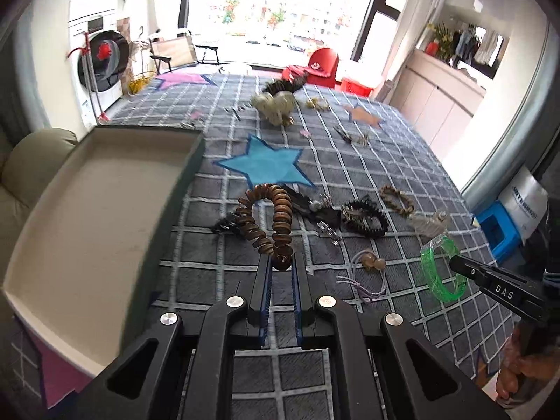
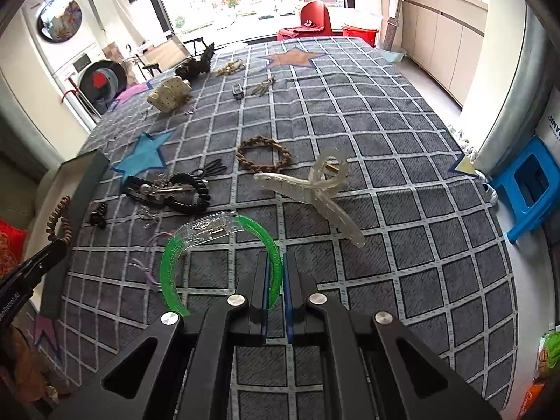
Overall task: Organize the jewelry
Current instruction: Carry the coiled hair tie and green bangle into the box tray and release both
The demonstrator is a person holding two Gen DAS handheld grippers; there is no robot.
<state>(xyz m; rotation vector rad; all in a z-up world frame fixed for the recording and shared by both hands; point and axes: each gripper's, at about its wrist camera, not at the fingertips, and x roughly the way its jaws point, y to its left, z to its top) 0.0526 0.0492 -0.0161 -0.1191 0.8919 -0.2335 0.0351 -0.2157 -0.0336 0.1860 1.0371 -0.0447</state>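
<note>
My left gripper (image 1: 281, 262) is shut on a brown wooden-disc bracelet (image 1: 269, 217) and holds it above the grey checked cloth, just right of the open beige-lined box (image 1: 105, 210). My right gripper (image 2: 276, 262) is shut on a green translucent bangle (image 2: 217, 245) with a clear clasp, lifted over the cloth. The bangle also shows in the left wrist view (image 1: 442, 269), the wooden bracelet in the right wrist view (image 2: 61, 222). The box's edge (image 2: 80, 171) shows at the left.
On the cloth lie a black spiral hair tie (image 2: 189, 192), a braided brown bracelet (image 2: 262, 155), a clear hair claw (image 2: 315, 189), a lilac hair elastic (image 1: 367, 273), a cream hair claw (image 1: 274, 106) and small clips. A blue stool (image 2: 528, 189) stands off the right edge.
</note>
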